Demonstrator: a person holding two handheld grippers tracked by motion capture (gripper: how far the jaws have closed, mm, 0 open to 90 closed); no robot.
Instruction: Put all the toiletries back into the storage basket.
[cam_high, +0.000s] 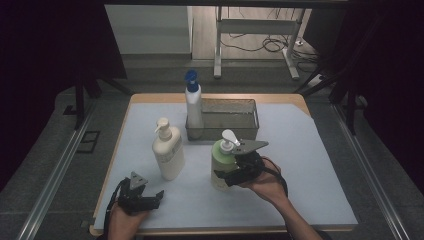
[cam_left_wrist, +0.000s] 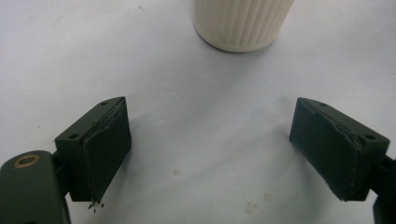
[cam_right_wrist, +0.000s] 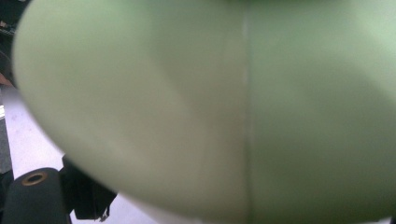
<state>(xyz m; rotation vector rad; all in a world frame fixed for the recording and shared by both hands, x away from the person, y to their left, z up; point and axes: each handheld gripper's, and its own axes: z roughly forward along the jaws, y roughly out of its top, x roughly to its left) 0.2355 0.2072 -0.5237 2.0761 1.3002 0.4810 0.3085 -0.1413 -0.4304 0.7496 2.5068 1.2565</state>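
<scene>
The green pump bottle (cam_high: 223, 164) stands upright on the surface, just in front of the wire basket (cam_high: 223, 118). The right hand-held gripper (cam_high: 231, 172) reaches at its body from the right, jaws spread wide around it; whether they press is unclear. The left hand-held gripper (cam_left_wrist: 210, 154) waits with jaws apart and nothing between them, farther from the basket.

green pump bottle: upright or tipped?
Upright: the green pump bottle stands on its base on the table, white pump head on top, right gripper around its side.
</scene>
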